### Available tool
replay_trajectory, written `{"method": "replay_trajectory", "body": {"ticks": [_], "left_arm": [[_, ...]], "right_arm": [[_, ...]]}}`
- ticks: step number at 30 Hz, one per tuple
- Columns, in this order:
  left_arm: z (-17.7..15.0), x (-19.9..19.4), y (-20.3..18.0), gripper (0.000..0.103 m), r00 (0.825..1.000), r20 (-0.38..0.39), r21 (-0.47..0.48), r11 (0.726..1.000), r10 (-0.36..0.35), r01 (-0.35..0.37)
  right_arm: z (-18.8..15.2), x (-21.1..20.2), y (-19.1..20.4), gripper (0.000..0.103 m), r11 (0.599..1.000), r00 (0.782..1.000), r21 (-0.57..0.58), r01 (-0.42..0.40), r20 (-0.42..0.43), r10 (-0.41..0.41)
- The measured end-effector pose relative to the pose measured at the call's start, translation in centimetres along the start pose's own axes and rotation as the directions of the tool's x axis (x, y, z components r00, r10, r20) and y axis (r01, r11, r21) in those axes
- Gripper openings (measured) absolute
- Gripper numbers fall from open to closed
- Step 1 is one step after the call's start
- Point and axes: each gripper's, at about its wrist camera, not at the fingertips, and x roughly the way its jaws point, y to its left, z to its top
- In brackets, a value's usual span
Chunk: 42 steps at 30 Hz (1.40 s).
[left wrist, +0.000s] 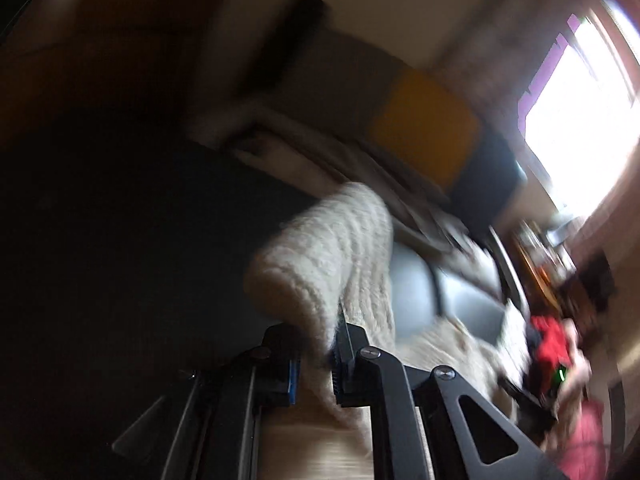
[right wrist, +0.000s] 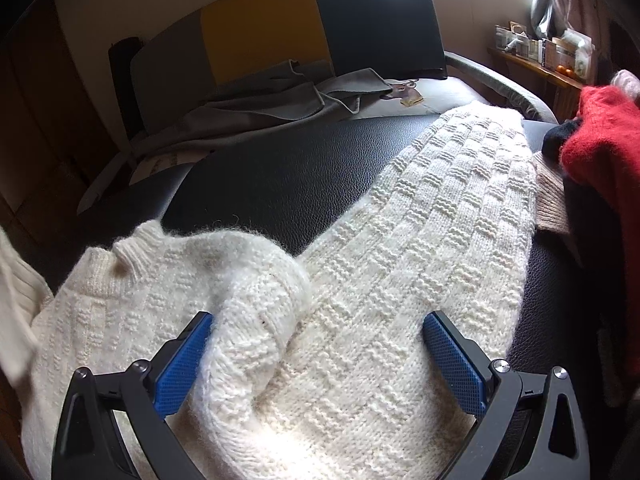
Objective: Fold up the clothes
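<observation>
The left black two-finger gripper with blue ribbed pads (left wrist: 316,360) is pinching a fold of the cream cable-knit woollen sweater (left wrist: 340,256) between its nearly closed jaws, and the knit is bulging up beyond the fingertips; the view is blurred. The right black two-finger gripper with blue ribbed pads (right wrist: 318,354) is pointing downward with its jaws spread wide, straddling the sweater's bunched sleeve without pressing it, the pads (right wrist: 182,368) standing apart on either side.
</observation>
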Motion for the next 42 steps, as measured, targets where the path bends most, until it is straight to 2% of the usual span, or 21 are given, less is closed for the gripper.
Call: {"method": "replay_trajectory", "body": {"ticks": [1, 3, 6, 9, 11, 12, 13, 15, 16, 19, 21, 23, 24, 27, 29, 34, 35, 38, 40, 41, 42], "left_arm": [[0.6, -0.9, 2.1, 0.011, 0.999, 0.015, -0.012, 0.999, 0.048, -0.048], [0.7, -1.7, 6.6, 0.013, 0.991, -0.023, -0.07, 0.989, 0.129, -0.13], [-0.3, -3.1, 12.2, 0.024, 0.963, -0.078, -0.189, 0.944, 0.26, -0.27], [-0.8, -4.6, 13.6, 0.025, 0.932, -0.044, -0.21, 0.909, 0.36, -0.361], [-0.5, -5.0, 12.0, 0.029, 0.966, 0.012, -0.173, 0.952, 0.26, -0.254], [-0.2, -4.6, 10.3, 0.034, 0.984, 0.024, -0.112, 0.978, 0.177, -0.173], [-0.1, -3.5, 8.2, 0.037, 0.992, 0.008, -0.024, 0.992, 0.123, -0.123], [0.1, -1.0, 3.8, 0.039, 0.997, -0.049, 0.157, 0.987, 0.052, -0.044], [-0.1, 0.8, 1.4, 0.04, 0.996, -0.087, 0.251, 0.968, 0.019, 0.003], [-0.8, 5.8, -3.7, 0.042, 0.979, -0.202, 0.442, 0.889, -0.033, 0.121], [-1.7, 9.2, -6.5, 0.045, 0.948, -0.314, 0.521, 0.827, -0.047, 0.213], [-2.5, 12.0, -8.2, 0.047, 0.911, -0.408, 0.561, 0.773, -0.055, 0.298], [-2.6, 12.9, -8.8, 0.05, 0.895, -0.441, 0.564, 0.756, -0.064, 0.332], [-2.9, 15.0, -10.4, 0.053, 0.849, -0.52, 0.555, 0.719, -0.094, 0.419], [-2.7, 16.0, -11.4, 0.056, 0.831, -0.542, 0.535, 0.712, -0.124, 0.455], [-2.7, 18.3, -15.1, 0.061, 0.798, -0.579, 0.529, 0.669, -0.164, 0.521], [-3.0, 18.9, -16.0, 0.061, 0.792, -0.591, 0.534, 0.661, -0.154, 0.527], [-5.4, 20.4, -19.0, 0.063, 0.799, -0.599, 0.602, 0.627, -0.055, 0.494], [-6.1, 20.4, -20.6, 0.063, 0.823, -0.567, 0.641, 0.609, -0.035, 0.467], [-6.1, 20.3, -21.0, 0.052, 0.826, -0.562, 0.632, 0.626, -0.035, 0.456], [-6.2, 20.1, -21.3, 0.03, 0.83, -0.557, 0.618, 0.648, -0.038, 0.445]], "right_arm": [[0.0, 0.1, 0.1, 0.103, 1.0, 1.0, -0.002, 0.003, -0.001, -0.003], [0.1, 0.2, 0.2, 0.103, 1.0, 1.0, -0.005, 0.008, -0.002, -0.008], [0.0, 0.0, -0.1, 0.103, 1.0, 1.0, -0.008, 0.017, -0.004, -0.017], [-0.1, -0.3, -0.2, 0.103, 1.0, 1.0, -0.008, 0.019, -0.007, -0.019], [-0.2, -0.4, -0.3, 0.103, 1.0, 1.0, -0.007, 0.021, -0.009, -0.021], [-0.2, -0.5, -0.5, 0.103, 1.0, 1.0, -0.009, 0.024, -0.012, -0.024], [-0.1, -0.5, -0.6, 0.103, 1.0, 1.0, -0.007, 0.021, -0.017, -0.021], [0.3, -0.5, -0.7, 0.103, 1.0, 0.999, -0.012, 0.017, -0.044, -0.017], [0.6, -0.5, -0.8, 0.103, 1.0, 0.998, -0.019, 0.015, -0.064, -0.016], [2.4, -1.8, 0.4, 0.103, 0.996, 0.997, -0.088, -0.021, -0.078, 0.014], [4.0, -3.0, 2.5, 0.103, 0.978, 0.991, -0.171, -0.117, -0.087, 0.103], [5.6, -3.7, 4.7, 0.103, 0.943, 0.971, -0.244, -0.228, -0.131, 0.201], [6.5, -3.5, 6.1, 0.103, 0.916, 0.951, -0.272, -0.294, -0.184, 0.25], [8.1, -1.3, 9.2, 0.103, 0.862, 0.898, -0.306, -0.405, -0.312, 0.311], [8.4, 0.5, 11.1, 0.103, 0.834, 0.869, -0.324, -0.446, -0.378, 0.318], [8.8, 6.0, 15.3, 0.103, 0.786, 0.837, -0.416, -0.458, -0.5, 0.223], [8.5, 6.8, 15.8, 0.103, 0.775, 0.837, -0.446, -0.448, -0.514, 0.189], [7.4, 8.0, 16.6, 0.103, 0.754, 0.844, -0.513, -0.41, -0.527, 0.1], [6.7, 8.0, 16.7, 0.103, 0.748, 0.856, -0.543, -0.381, -0.513, 0.063], [6.4, 7.8, 16.3, 0.103, 0.754, 0.862, -0.543, -0.369, -0.502, 0.061], [6.2, 7.5, 15.9, 0.103, 0.761, 0.869, -0.542, -0.357, -0.492, 0.058]]}}
